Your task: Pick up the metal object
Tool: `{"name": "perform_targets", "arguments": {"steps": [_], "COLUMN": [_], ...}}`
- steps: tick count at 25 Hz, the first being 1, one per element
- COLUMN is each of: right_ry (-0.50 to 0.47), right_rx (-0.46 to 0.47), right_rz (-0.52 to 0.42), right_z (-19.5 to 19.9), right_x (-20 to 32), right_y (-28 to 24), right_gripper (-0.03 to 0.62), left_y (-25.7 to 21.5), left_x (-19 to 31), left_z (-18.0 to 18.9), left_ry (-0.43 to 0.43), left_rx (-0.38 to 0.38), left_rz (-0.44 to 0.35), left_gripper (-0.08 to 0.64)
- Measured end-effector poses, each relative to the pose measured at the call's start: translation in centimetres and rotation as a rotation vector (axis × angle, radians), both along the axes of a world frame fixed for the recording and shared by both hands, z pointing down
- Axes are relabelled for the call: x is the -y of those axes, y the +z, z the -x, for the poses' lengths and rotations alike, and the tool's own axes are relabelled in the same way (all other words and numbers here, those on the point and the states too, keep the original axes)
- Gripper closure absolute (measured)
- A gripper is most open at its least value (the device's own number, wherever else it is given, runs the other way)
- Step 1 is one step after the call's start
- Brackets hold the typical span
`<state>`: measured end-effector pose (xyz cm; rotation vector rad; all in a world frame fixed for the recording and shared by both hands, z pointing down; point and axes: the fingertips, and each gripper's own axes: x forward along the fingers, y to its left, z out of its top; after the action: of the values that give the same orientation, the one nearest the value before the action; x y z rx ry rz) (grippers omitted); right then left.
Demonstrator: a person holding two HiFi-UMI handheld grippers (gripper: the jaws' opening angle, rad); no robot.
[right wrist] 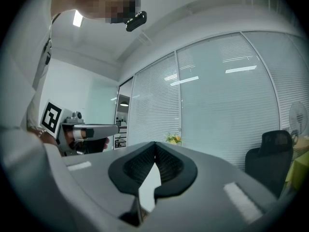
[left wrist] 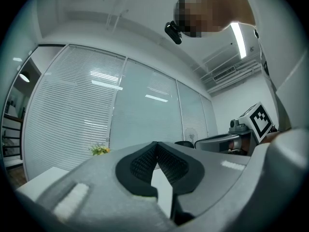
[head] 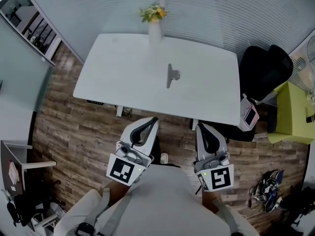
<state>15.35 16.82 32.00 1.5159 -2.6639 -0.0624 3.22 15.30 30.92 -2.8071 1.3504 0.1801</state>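
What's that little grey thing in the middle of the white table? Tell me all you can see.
The metal object is small, slim and grey with a dull sheen: a long narrow strip with a short, lighter stub on one side. It rests near the middle of the white table, alone, with nothing else touching it. Finer detail is too small to tell.

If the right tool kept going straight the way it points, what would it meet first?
Probably the near edge of the white table, or it passes just above it; height is unclear. The right tool is shut and empty. The metal object lies left of that line.
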Motion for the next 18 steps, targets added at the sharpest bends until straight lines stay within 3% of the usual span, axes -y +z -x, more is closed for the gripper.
{"name": "perform_targets", "arguments": {"steps": [18], "right_ry": [-0.002], "right_rx": [-0.043], "right_rz": [-0.027], "right_z": [3.7], "right_x": [16.9], "right_y": [-0.9], "right_gripper": [0.589], "left_y": [-0.3], "left_x": [16.6], "left_z": [3.3], "left_ry": [0.006], "left_rx": [-0.022], "left_rz": [-0.011], "left_gripper": [0.558]}}
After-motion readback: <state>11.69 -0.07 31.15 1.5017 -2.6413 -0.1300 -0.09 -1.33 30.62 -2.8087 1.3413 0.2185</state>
